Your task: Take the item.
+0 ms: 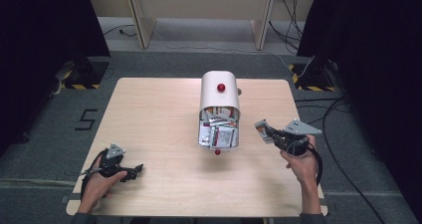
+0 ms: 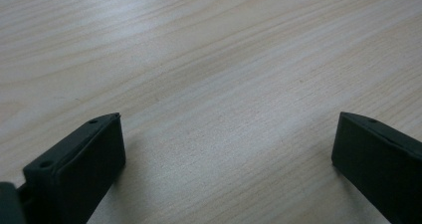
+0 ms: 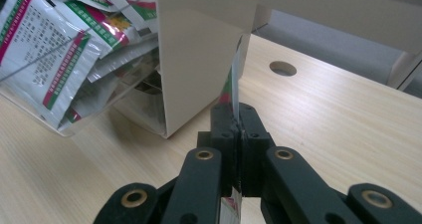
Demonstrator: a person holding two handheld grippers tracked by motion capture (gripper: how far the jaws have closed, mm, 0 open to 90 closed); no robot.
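Close view of a pale wooden tabletop [image 2: 214,74] with fine grain. The left gripper [image 2: 226,134] sits low over it, its two black jaws rising from the bottom corners, spread wide apart with bare wood between them.

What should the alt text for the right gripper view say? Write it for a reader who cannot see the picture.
The right hand-held gripper is shut on a thin sachet, held edge-on and upright between its black jaws. Just beyond stands a white box, its open front spilling printed sachets onto the pale wooden table, which has a round hole farther back.
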